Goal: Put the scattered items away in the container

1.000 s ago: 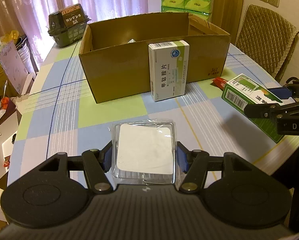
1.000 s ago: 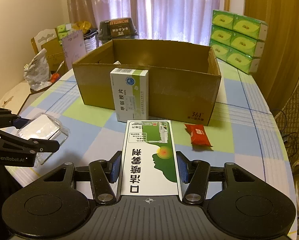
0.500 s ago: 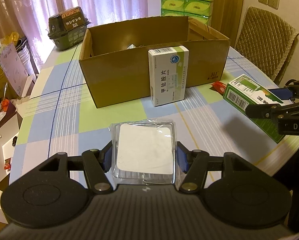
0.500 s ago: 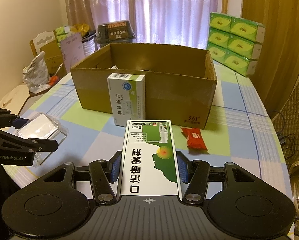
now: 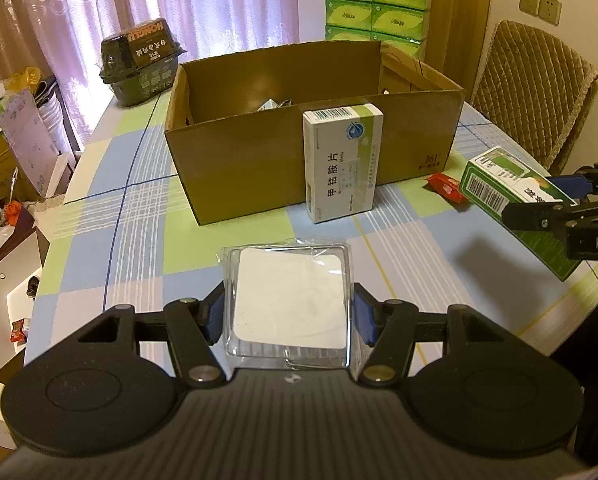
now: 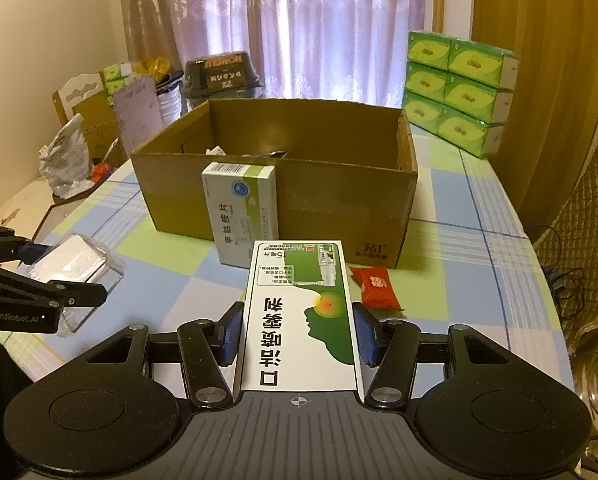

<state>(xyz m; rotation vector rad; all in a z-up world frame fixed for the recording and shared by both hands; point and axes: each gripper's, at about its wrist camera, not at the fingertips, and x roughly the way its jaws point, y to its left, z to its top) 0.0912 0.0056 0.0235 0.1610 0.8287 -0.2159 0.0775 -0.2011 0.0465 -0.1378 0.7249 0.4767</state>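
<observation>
My left gripper (image 5: 289,312) is shut on a clear plastic case (image 5: 289,300) with a white pad inside, held above the checked tablecloth. My right gripper (image 6: 299,334) is shut on a green and white spray box (image 6: 301,316), also visible in the left wrist view (image 5: 507,188). The open cardboard box (image 5: 259,156) (image 6: 275,196) stands ahead of both, with a few small items on its floor. A white and green medicine box (image 5: 341,162) (image 6: 241,212) stands upright against its front wall. A red sachet (image 6: 375,286) (image 5: 445,186) lies on the cloth by the box's front right corner.
Stacked green tissue packs (image 6: 457,88) sit behind the box on the right. A dark noodle tub (image 5: 141,60) rests at the far left of the table (image 5: 111,216). A padded chair (image 5: 533,96) stands to the right, and side furniture with bags (image 6: 65,158) to the left.
Both grippers have risen with their loads, so the box interior shows more. The medicine box and red sachet have not moved.
</observation>
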